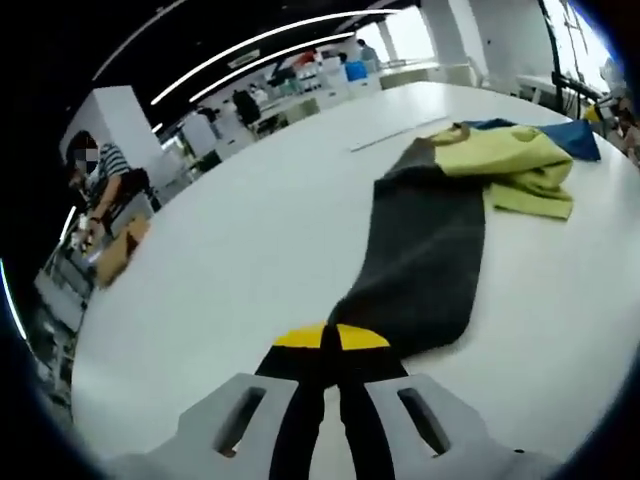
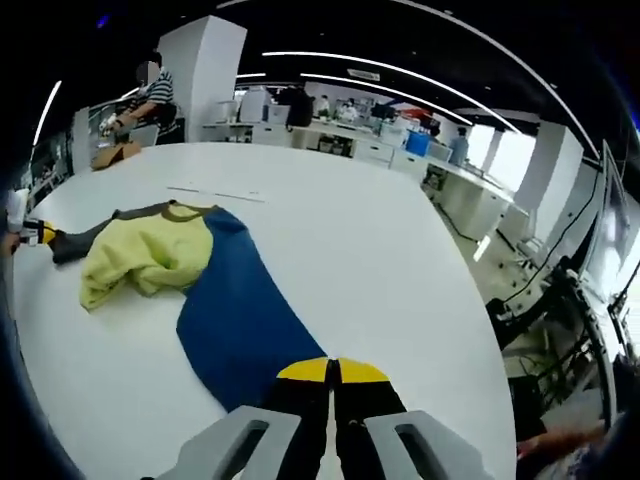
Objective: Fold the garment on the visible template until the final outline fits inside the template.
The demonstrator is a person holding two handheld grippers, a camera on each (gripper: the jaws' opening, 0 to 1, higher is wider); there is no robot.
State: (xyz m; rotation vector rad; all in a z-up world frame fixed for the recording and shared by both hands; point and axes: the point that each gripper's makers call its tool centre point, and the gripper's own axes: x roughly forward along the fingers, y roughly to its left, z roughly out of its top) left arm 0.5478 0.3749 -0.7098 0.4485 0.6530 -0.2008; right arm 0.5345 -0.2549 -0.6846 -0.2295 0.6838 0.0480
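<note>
— Currently, where do we find the garment [image 1: 440, 215]?

— We find it spread across the white counter [image 1: 250, 260]. It has a dark grey sleeve [image 1: 425, 270], a crumpled yellow-green middle section [image 1: 515, 160] and a blue sleeve [image 2: 245, 320]. In the left gripper view the grey sleeve runs from the bunched middle down to the left tool [image 1: 331, 345]. In the right gripper view the blue sleeve runs from the bunched middle down to the right tool [image 2: 331, 372].

— What state do we record for each tool?

— We record the left tool as clenched on the end of the grey sleeve: its yellow-tipped jaws meet with the fabric reaching between them. We record the right tool likewise as clenched on the end of the blue sleeve, jaws closed together over the cloth edge.

— Do we see one tool from the other view?

— Yes. In the right gripper view the far end of the grey sleeve meets a small yellow-tipped tool at the left edge of the counter.

— What else do we note?

— We note a thin pale strip [image 1: 395, 133] lying flat on the counter beyond the garment, apart from it. Beyond the counter, a person in a striped top [image 1: 100, 175] sits at the left, and desks stand in the background under long ceiling lights.
</note>
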